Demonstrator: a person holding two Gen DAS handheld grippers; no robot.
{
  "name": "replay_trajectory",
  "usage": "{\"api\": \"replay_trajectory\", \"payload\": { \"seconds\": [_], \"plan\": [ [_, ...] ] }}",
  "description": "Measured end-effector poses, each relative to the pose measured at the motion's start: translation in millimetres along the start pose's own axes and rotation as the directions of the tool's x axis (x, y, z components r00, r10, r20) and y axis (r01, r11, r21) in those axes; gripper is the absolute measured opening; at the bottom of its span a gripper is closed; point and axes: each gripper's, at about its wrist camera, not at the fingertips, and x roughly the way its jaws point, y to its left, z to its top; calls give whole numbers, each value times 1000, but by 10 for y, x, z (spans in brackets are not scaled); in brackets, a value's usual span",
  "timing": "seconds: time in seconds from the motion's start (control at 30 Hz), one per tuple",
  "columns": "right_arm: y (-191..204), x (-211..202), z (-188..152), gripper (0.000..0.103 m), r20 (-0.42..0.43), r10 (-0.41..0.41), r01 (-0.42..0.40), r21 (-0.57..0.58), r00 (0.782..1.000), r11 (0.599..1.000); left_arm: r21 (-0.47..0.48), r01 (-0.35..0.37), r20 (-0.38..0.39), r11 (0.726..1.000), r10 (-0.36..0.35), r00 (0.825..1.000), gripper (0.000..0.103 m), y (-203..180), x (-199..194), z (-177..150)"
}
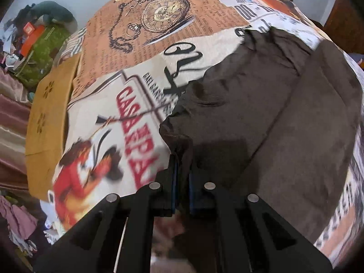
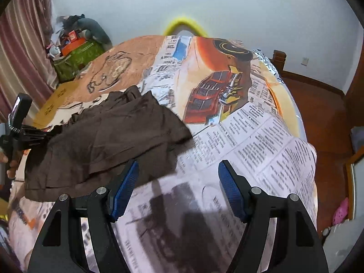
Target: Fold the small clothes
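The brown garment (image 1: 261, 113) runs off the lower right of the left wrist view, so its full shape cannot be made out. Its gathered edge disappears between the pads of the left gripper (image 1: 182, 177), and how much cloth is pinched there is hidden. The bedspread (image 2: 261, 136) near the right gripper (image 2: 178, 188) is smeared, its print unreadable. The person's hand (image 2: 9, 163) is cut by the left edge of the right wrist view. The clutter (image 2: 72, 43) in the far corner is too small to sort out.
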Motion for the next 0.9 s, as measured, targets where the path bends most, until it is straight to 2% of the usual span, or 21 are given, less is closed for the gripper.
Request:
{"api": "replay_trajectory", "payload": {
  "seconds": [0.13,0.33,0.43,0.6,0.77,0.9],
  "plan": [
    [150,-128,-119,69,-18,29,-30,-31,999,999,-4,46,-11,999,-46,999,7,-57,-199,-309],
    [360,-175,-280,69,-70,148,-148,4,987,989,-2,74,-19,997,-74,997,7,-324,-249,-686],
    [484,-215,-381,69,-85,186,-186,14,979,983,-10,122,-14,993,-122,992,7,-430,-317,-805],
    [593,-224,-499,69,-108,185,-186,5,977,983,-8,180,2,984,-180,984,7,-580,-437,-965],
    [586,-260,-547,69,-110,183,-180,43,977,983,-19,265,17,964,-265,964,7,-795,-558,-1084],
    [595,-395,-573,69,-91,171,-168,38,981,985,-9,302,30,953,-302,953,7,-1002,-664,-1128]
  ]
}}
